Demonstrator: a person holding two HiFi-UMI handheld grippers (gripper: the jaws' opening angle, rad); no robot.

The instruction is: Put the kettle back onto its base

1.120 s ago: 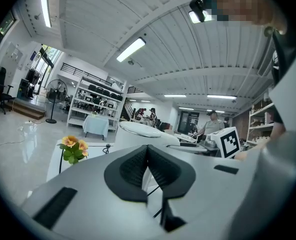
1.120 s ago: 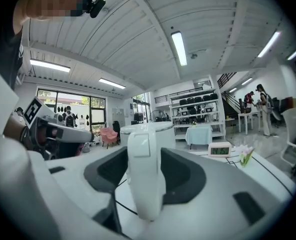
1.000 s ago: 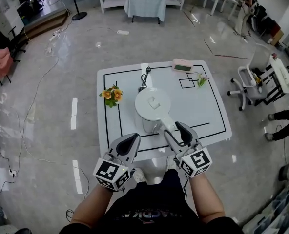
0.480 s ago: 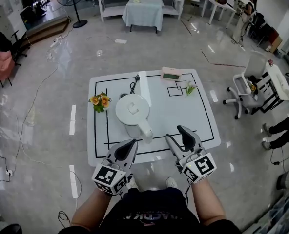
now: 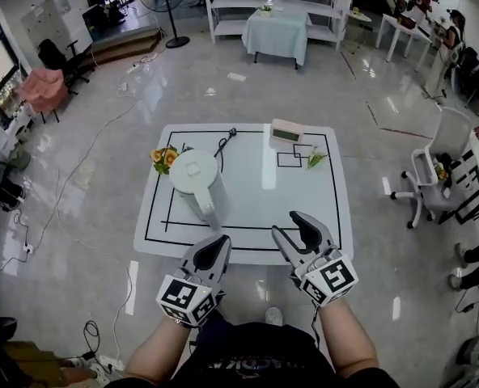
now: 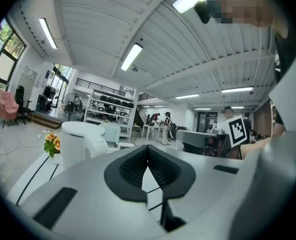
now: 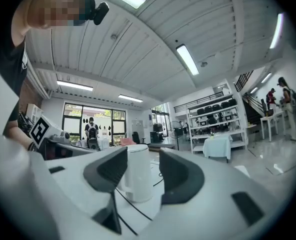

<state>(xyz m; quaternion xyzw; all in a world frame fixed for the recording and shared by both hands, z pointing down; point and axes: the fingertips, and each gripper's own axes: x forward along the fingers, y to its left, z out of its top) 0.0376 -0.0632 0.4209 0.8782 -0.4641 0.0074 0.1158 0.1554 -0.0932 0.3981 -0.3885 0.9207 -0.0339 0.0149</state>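
The white kettle [image 5: 194, 179] stands upright on the left part of the white table [image 5: 304, 217], handle toward me. A black cord [image 5: 226, 141] runs off behind it; I cannot make out the base beneath it. Both grippers hang in front of the table's near edge, apart from the kettle. My left gripper [image 5: 217, 244] is shut and empty; in the left gripper view its pads [image 6: 148, 156] meet, with the kettle [image 6: 82, 141] far off to the left. My right gripper [image 5: 294, 229] is open and empty; the right gripper view shows the distant kettle [image 7: 138, 176] through its gap.
Orange flowers [image 5: 164, 158] sit beside the kettle. A pink box [image 5: 286, 132] and a small green sprig [image 5: 315, 158] lie at the table's far side. A white chair [image 5: 434, 176] stands to the right, cables [image 5: 78, 176] trail on the floor at left, and a cloth-covered table [image 5: 281, 29] stands far back.
Both grippers have drawn back from the table toward me; the right one was beside the kettle's handle and is now off the table's edge. The kettle stays standing on the table.
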